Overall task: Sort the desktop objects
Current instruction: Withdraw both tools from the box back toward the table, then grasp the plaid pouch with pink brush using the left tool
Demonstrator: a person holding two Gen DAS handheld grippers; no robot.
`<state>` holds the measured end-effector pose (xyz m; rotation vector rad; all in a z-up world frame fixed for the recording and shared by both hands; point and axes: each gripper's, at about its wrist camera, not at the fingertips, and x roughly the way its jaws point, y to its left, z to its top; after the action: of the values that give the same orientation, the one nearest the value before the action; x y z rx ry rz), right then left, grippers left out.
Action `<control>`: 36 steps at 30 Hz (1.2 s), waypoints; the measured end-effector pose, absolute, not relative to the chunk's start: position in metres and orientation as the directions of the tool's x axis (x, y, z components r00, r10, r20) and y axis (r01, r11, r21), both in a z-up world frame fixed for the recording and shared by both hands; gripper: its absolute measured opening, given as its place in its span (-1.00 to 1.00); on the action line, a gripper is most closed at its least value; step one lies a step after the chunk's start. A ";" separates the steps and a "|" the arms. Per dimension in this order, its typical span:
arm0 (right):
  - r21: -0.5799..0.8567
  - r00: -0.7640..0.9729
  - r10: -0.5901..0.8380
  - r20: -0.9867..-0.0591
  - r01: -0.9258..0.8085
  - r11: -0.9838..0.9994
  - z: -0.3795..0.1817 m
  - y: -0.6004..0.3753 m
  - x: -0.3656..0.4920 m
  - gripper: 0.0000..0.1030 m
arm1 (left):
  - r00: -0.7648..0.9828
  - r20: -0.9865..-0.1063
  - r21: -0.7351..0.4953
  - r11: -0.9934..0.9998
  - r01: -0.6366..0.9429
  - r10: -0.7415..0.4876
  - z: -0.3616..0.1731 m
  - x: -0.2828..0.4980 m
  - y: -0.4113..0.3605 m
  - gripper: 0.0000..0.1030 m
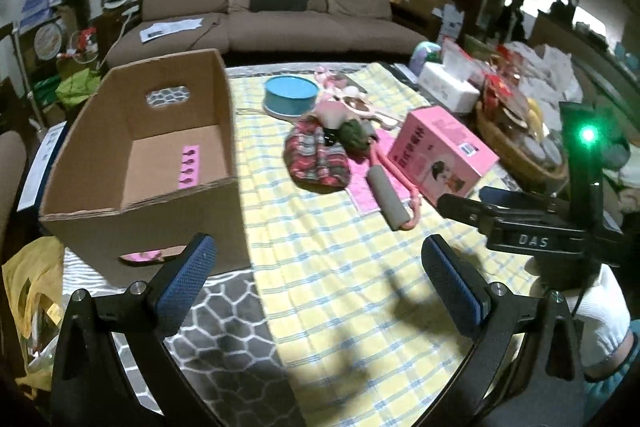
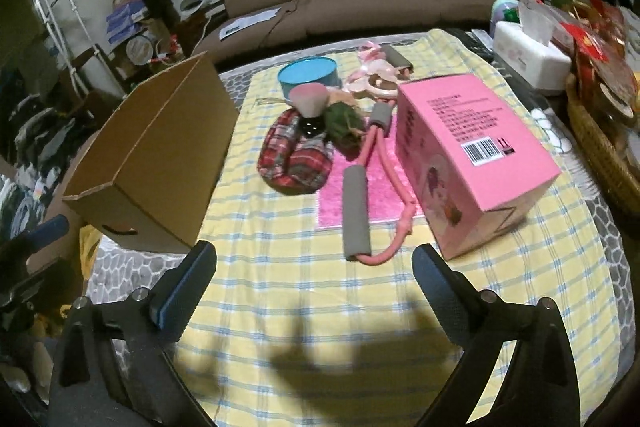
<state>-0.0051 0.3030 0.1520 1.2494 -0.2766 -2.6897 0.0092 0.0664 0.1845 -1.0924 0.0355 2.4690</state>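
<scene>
Pink box (image 2: pixel 472 155) sat right of the pile, cardboard box (image 1: pixel 136 163) far left, and with the right gripper (image 2: pixel 314 269) and left gripper (image 1: pixel 320 259) both spread wide and empty, I'd have squared the right one over the nearest item before squeezing.

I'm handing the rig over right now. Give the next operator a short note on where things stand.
Left tongs: open, empty, over the yellow cloth.
Right tongs: open, empty, near the pink box.
Cardboard box: open at left, one pink card inside.
Still on the cloth: pink box, resistance band, plaid pouch, blue tin, brush.
Nearly everything left to sort.
</scene>
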 end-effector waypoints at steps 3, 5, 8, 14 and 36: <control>0.239 -0.630 -0.224 -0.744 0.061 -0.969 0.144 0.311 -0.006 0.77 | -0.586 -0.711 -0.147 -0.898 -0.415 0.388 0.180 0.010 0.079 1.00; 0.250 -0.631 -0.230 -0.741 0.058 -0.966 0.139 0.316 -0.005 0.58 | -0.579 -0.715 -0.147 -0.894 -0.424 0.392 0.176 0.010 0.086 1.00; 0.274 -0.622 -0.248 -0.742 0.055 -0.960 0.130 0.323 -0.006 0.39 | -0.564 -0.723 -0.138 -0.883 -0.448 0.399 0.169 0.012 0.099 1.00; 0.305 -0.611 -0.269 -0.745 0.046 -0.951 0.114 0.336 -0.009 0.27 | -0.572 -0.710 -0.126 -0.873 -0.470 0.411 0.166 0.008 0.117 0.99; 0.338 -0.594 -0.355 -0.722 0.146 -0.930 0.108 0.331 -0.034 0.20 | -0.510 -0.788 -0.195 -0.925 -0.325 0.345 0.142 -0.174 0.193 0.46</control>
<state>-0.0343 0.3314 0.1075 1.2344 -0.3541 -2.5526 -0.1744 0.1935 0.1420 -1.2784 -0.0311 2.4384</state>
